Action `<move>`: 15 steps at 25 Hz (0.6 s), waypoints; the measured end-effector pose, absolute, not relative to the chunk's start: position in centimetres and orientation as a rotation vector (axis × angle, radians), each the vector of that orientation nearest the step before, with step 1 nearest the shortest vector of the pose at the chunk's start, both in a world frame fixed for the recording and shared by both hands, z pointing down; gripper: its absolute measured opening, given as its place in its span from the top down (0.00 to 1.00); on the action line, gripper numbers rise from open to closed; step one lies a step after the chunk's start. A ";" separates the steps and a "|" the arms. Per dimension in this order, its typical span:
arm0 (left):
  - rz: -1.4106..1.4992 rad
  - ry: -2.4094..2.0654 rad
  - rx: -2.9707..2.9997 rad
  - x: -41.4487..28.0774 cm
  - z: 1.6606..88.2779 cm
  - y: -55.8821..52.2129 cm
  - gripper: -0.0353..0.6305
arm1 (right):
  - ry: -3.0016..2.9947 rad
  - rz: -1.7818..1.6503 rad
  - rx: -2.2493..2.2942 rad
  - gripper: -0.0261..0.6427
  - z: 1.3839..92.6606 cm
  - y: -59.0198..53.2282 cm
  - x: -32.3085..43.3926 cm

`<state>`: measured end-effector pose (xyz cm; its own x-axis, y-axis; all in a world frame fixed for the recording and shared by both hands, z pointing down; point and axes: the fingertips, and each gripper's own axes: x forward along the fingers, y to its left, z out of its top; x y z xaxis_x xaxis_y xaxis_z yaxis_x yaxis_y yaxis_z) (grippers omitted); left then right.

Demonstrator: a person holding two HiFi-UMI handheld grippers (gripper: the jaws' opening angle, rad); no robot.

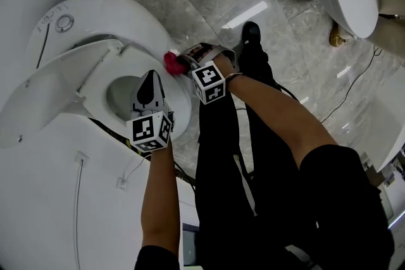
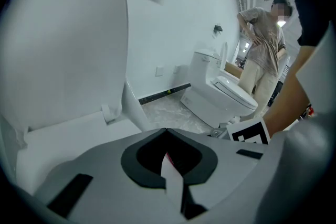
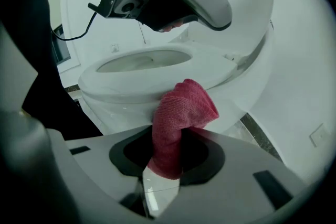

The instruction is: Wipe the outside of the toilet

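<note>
The right hand-held gripper clamps a red cloth against the outside of the toilet; the left hand-held gripper, jaws together, hangs above the seat.

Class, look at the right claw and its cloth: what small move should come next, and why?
Probably slide the right claw sideways along the outside of the toilet bowl. It is shut on the red cloth, whose bunched end lies at the bowl just under the seat.
</note>
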<state>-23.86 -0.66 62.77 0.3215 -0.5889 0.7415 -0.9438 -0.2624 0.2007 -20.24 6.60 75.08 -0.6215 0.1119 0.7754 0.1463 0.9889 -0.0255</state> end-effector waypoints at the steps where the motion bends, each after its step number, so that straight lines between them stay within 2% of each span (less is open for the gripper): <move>1: 0.731 -1.339 1.949 -23.7 63.1 0.1 0.93 | -2.247 -0.033 -0.176 0.75 75.2 7.2 -20.1; 15: 0.773 -1.245 1.855 -21.2 64.8 8.8 0.93 | -2.219 0.116 -0.282 0.75 76.1 17.8 -18.0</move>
<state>-21.16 8.78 64.85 0.3416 -0.4784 0.8089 -0.9372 -0.2376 0.2553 -18.00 17.81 76.10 -0.5943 0.2431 0.7666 0.1617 0.9699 -0.1823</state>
